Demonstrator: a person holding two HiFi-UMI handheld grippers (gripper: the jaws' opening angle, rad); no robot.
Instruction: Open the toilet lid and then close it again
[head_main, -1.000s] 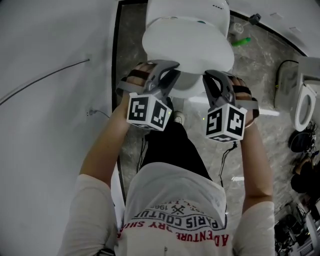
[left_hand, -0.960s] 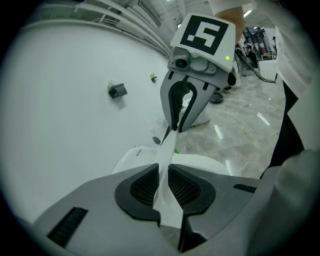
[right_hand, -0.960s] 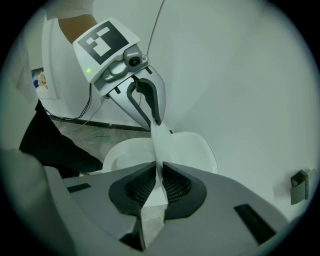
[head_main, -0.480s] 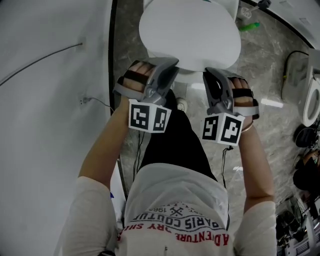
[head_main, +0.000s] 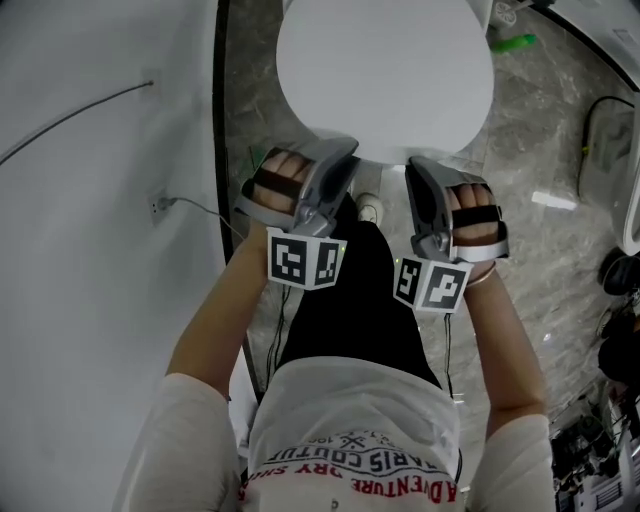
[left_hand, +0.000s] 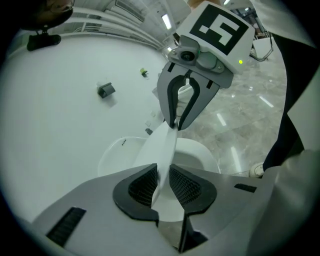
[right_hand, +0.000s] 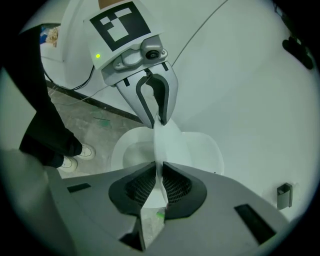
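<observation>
The white toilet lid (head_main: 385, 80) tilts down over the bowl (left_hand: 200, 155), and both grippers hold its front edge. My left gripper (head_main: 343, 157) has the thin lid edge (left_hand: 162, 145) between its ribbed pads (left_hand: 142, 185); its jaws are opening, and the pads still touch the edge. My right gripper (head_main: 413, 168) is shut on the same edge (right_hand: 167, 140), a little to the right. In each gripper view the other gripper shows across the lid: the right one (left_hand: 179, 122) and the left one (right_hand: 157, 120). The open bowl (right_hand: 130, 150) shows under the lid.
A white wall with a thin cable (head_main: 80, 110) and a socket (head_main: 160, 205) runs along the left. The floor is grey marble (head_main: 540, 150). A green bottle (head_main: 520, 42) lies at the back right. The person's shoe (head_main: 370, 208) stands in front of the bowl.
Both grippers have come down and toward the person with the lid's edge. The lid has swung from steeply raised to much flatter over the bowl.
</observation>
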